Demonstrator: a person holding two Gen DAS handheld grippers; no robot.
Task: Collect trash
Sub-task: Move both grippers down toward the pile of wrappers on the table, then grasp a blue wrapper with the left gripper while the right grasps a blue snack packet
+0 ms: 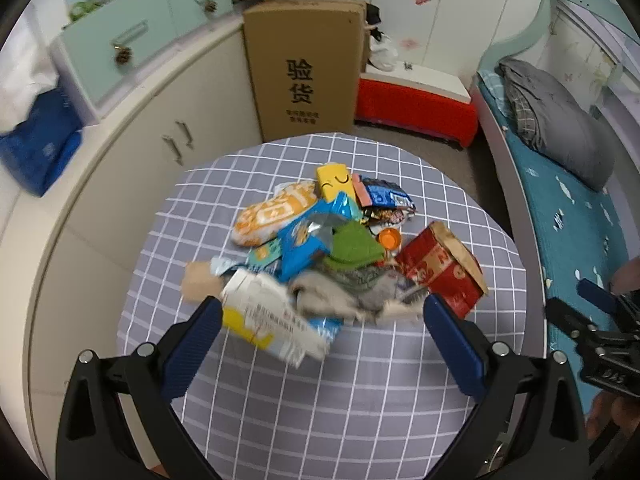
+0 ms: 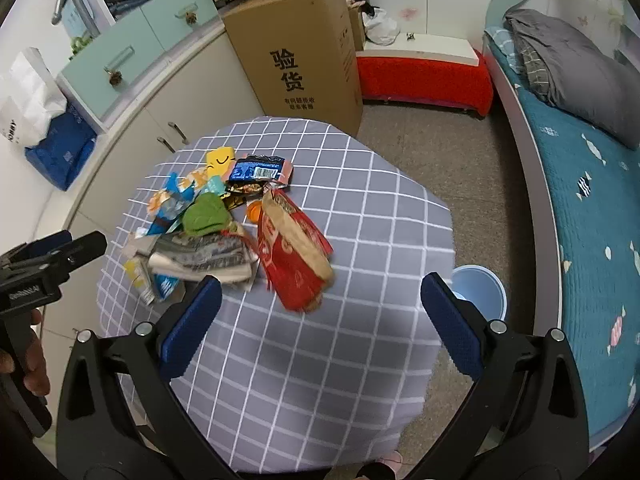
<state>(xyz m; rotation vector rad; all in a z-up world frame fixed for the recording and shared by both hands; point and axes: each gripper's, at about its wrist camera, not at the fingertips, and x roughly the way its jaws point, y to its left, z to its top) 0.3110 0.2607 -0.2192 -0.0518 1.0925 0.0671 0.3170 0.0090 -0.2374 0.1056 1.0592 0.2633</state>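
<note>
Up high, both tongs hang over the surface (image 2: 320, 344), a grey cloth with a white grid. The left tongs (image 1: 322, 312) are spread wide apart with nothing between the blue pads, and the right tongs (image 2: 320, 292) stand just as wide and empty. The trash (image 1: 320, 248) lies heaped toward the surface's far half: in the left view it fills the centre, with bare cloth from 4 to 8 o'clock below it; in the right view it sits at 10 o'clock, leaving the whole near and right part of the cloth free. A red bag (image 2: 294, 252) lies at the heap's right edge, nearest the right tongs, and a white carton (image 1: 272, 320) lies at the near left edge, partly behind the left tongs' left pad. A green cloth (image 1: 354, 246) tops the middle, and a yellow pack (image 1: 336, 182) with a drawn smile sits at the far rim. Behind the surface at 12 o'clock stands a box (image 2: 300, 52) printed 验货; the smaller lines beneath are too small to read. On the floor at 3 o'clock in the right view, between surface and bed (image 2: 592, 220), stands a blue bin (image 2: 482, 290). A barcode shows on a blue wrapper (image 2: 260, 170), its other print unreadable.
</note>
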